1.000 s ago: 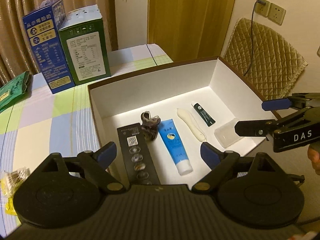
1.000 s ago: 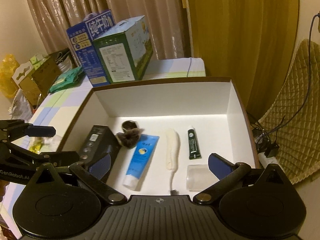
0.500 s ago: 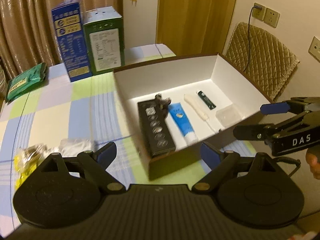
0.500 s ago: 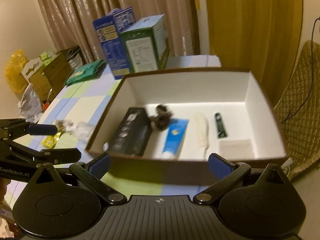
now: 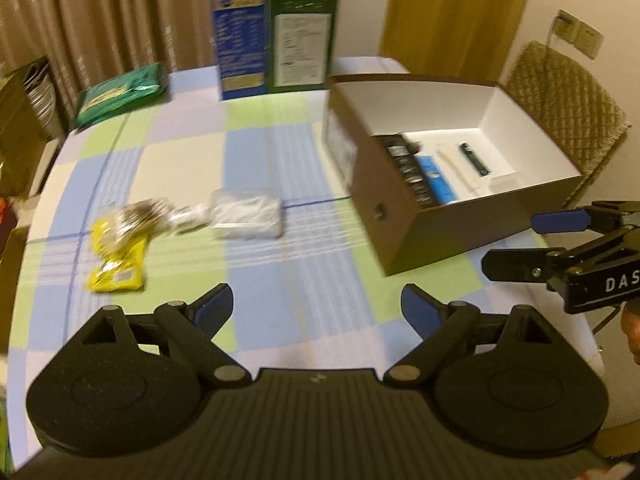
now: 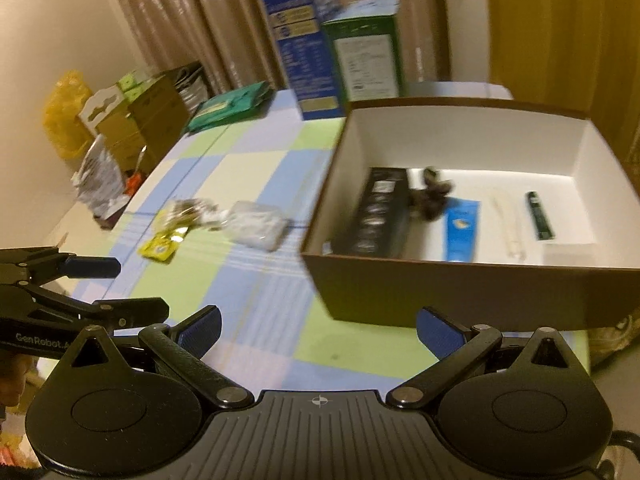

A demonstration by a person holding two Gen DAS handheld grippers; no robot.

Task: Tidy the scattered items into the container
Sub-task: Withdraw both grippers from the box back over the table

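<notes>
1. Left wrist view: the left gripper [image 5: 317, 306] hangs above the checked table [image 5: 256, 152] with its blue-padded fingers [image 5: 214, 307] spread wide and nothing between them.
2. Right wrist view: the right gripper [image 6: 318, 326] is also held above the table, near the front wall of the brown box [image 6: 460, 292]; its fingers [image 6: 436, 330] stand wide apart and hold nothing.
3. The box sits on the right part of the table, open at the top, white inside.
4. Inside it, side by side on the floor, lie a long black pack [image 6: 378, 212] against the left wall, a dark crumpled item [image 6: 434, 196] just beside it, a blue tube [image 6: 462, 228], a cream-white stick [image 6: 508, 224] and a small dark green tube [image 6: 538, 216].
5. A clear plastic piece [image 6: 570, 248] rests in the near right corner; the blur hides its exact shape.
6. Outside the box, on the table's left half, lie a yellow packet [image 5: 118, 260], a crinkled clear wrapper [image 5: 138, 220] overlapping it, and a white wrapped pack [image 5: 246, 218] near them, all well apart from the box.
7. At the far edge stand a blue carton [image 5: 239, 36] and a green carton [image 5: 302, 40], touching; a flat green bag [image 5: 120, 94] lies to their left.
</notes>
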